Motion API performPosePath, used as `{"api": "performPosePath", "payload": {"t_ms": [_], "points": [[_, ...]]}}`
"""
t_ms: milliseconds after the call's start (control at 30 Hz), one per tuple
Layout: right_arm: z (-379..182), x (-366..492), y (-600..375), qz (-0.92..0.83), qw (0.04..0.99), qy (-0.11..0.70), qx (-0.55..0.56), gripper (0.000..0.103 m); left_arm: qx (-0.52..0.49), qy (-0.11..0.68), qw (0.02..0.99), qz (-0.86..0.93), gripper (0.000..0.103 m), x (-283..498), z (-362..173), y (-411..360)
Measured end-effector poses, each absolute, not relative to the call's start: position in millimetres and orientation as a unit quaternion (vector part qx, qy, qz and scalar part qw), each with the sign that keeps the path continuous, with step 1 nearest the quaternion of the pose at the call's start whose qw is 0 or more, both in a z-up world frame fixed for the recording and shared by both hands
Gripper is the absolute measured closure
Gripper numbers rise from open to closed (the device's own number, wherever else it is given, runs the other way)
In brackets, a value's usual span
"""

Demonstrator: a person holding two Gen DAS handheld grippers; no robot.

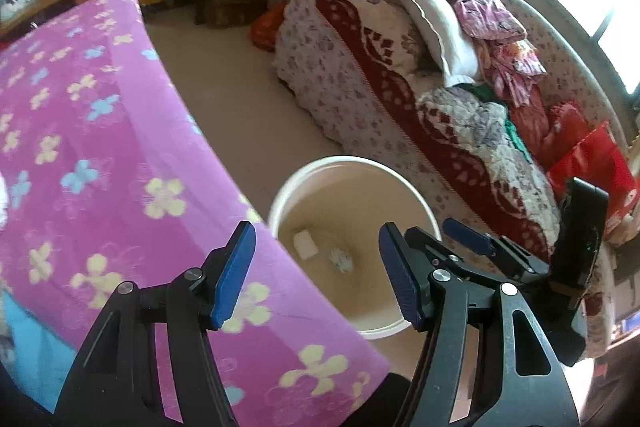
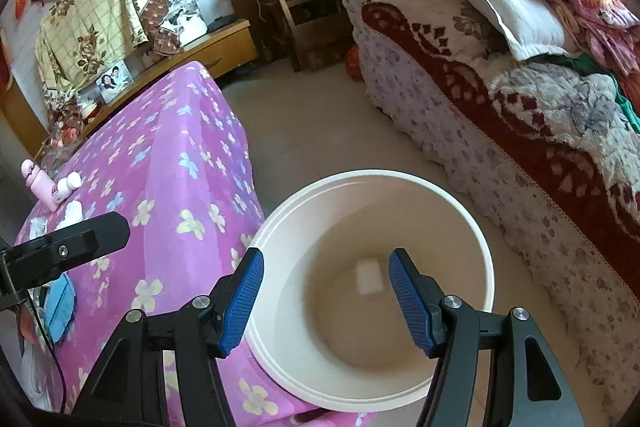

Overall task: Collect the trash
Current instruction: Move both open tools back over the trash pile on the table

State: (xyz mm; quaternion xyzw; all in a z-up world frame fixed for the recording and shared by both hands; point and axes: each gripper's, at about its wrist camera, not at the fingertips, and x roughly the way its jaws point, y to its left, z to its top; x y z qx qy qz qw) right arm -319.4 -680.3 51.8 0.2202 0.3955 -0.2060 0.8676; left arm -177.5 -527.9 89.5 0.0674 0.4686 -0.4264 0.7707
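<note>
While both tools hang above the white bucket (image 2: 372, 291) on the floor, the right gripper (image 2: 326, 303) stands with its blue pads apart and nothing between them. The left gripper (image 1: 316, 275) is likewise spread and empty (the purple flowered table cover (image 1: 120, 147) lies at its nine o'clock). Inside the bucket a white folded scrap (image 1: 306, 245) rests at ten o'clock of its bottom, a crumpled wad (image 1: 340, 259) just beside it.
</note>
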Motion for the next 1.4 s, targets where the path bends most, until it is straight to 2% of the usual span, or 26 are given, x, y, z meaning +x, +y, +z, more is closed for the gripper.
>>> {"api": "performPosePath", "payload": {"t_ms": [700,833,1400], "points": [[91.7,-268.9,-570.0,-0.13,0.896,0.39,0.17,0.039,0.074,0.391,0.863,-0.312,0.04,-169.6,119.4,-400.4],[98.7,-257.3,-546.1,-0.113,0.901,0.388,0.159,0.035,0.073,0.382,0.876,-0.287,0.04,-169.3,122.7,-372.3],[106.0,-210.7,-450.7,-0.035,0.909,0.397,0.125,0.034,0.048,0.387,0.893,-0.222,0.04,-162.5,124.6,-245.5]]}}
